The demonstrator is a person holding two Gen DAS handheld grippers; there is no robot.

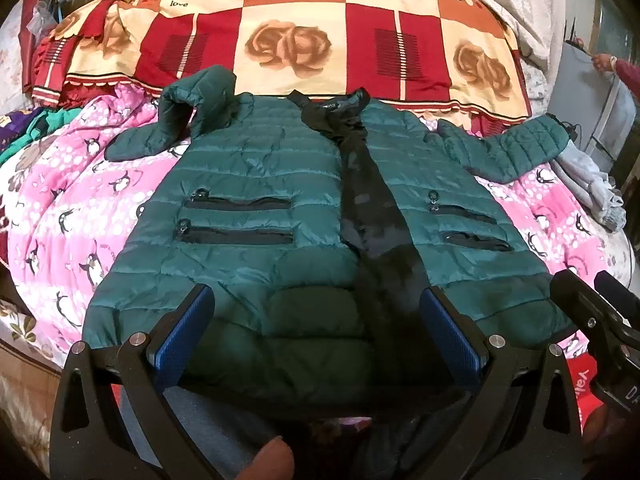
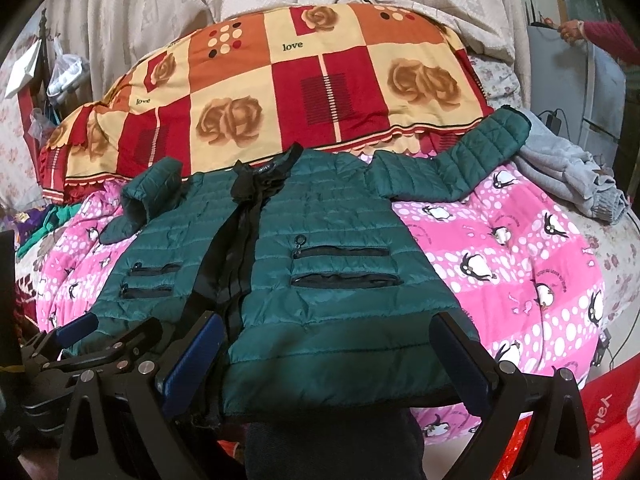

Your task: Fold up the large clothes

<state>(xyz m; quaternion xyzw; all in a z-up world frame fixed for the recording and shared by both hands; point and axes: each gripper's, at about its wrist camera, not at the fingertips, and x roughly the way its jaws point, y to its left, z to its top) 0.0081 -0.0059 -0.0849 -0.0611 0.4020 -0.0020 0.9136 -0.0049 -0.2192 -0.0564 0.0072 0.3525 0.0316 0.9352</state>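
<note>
A dark green quilted jacket lies flat and face up on the bed, its front open and showing a black lining. It also shows in the right wrist view. Its left sleeve is bent up and folded over; its right sleeve stretches out sideways. My left gripper is open and empty, hovering over the jacket's hem. My right gripper is open and empty over the hem's right half. The left gripper shows at the right wrist view's left edge.
A pink penguin blanket covers the bed under the jacket. A red and cream rose-patterned quilt is piled behind. A grey garment lies at the right. Another person's hand is at the far right.
</note>
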